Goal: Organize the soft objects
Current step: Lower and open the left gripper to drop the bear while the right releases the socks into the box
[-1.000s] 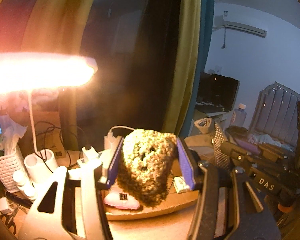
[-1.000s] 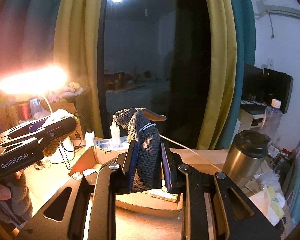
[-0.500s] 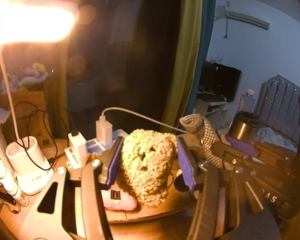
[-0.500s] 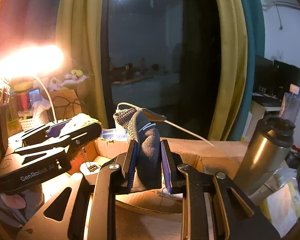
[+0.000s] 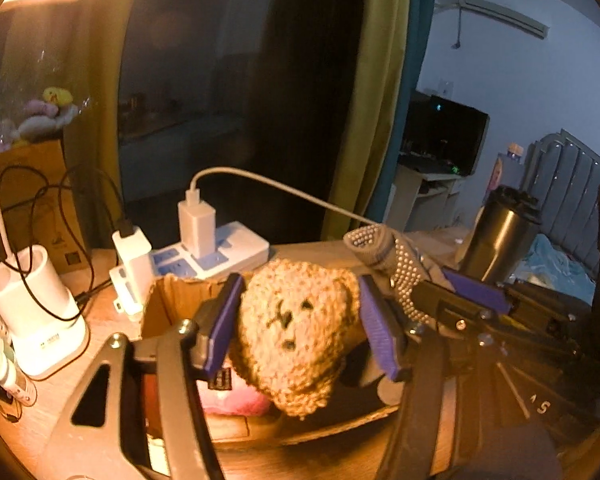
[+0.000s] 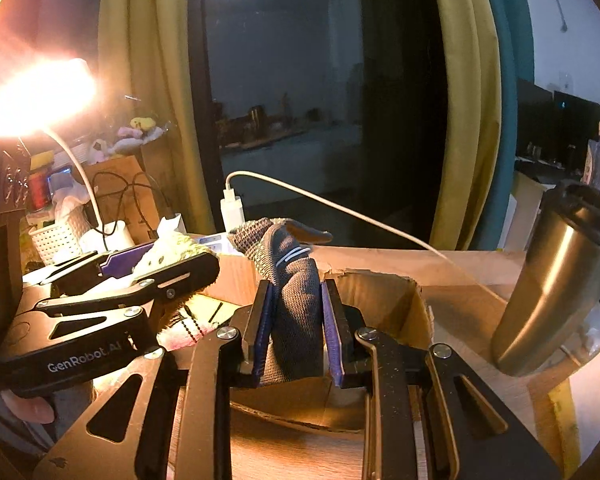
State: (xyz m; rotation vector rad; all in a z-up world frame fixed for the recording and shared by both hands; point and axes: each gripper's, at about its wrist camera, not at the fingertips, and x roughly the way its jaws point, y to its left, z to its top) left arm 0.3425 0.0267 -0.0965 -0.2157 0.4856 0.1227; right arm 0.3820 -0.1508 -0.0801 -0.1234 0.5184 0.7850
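My left gripper (image 5: 300,328) is shut on a tan knitted bear toy (image 5: 296,336) and holds it over an open cardboard box (image 5: 172,304). A pink plush (image 5: 232,400) lies inside the box below it. My right gripper (image 6: 296,332) is shut on a grey knit glove (image 6: 296,300) and holds it over the same box (image 6: 384,292). The glove's dotted cuff (image 5: 384,248) shows in the left wrist view to the right of the bear. The left gripper (image 6: 148,276) shows in the right wrist view at the left, with the bear (image 6: 172,248) between its fingers.
A white power strip with chargers (image 5: 204,248) and a white lamp base (image 5: 40,328) stand behind and left of the box. A steel tumbler (image 6: 556,288) stands right of the box. A white basket (image 6: 56,236) sits at the far left on the wooden desk (image 6: 476,276).
Both grippers have moved forward and down toward the cardboard box, each still holding its object. The lamp head has slid up and out of the left wrist view.
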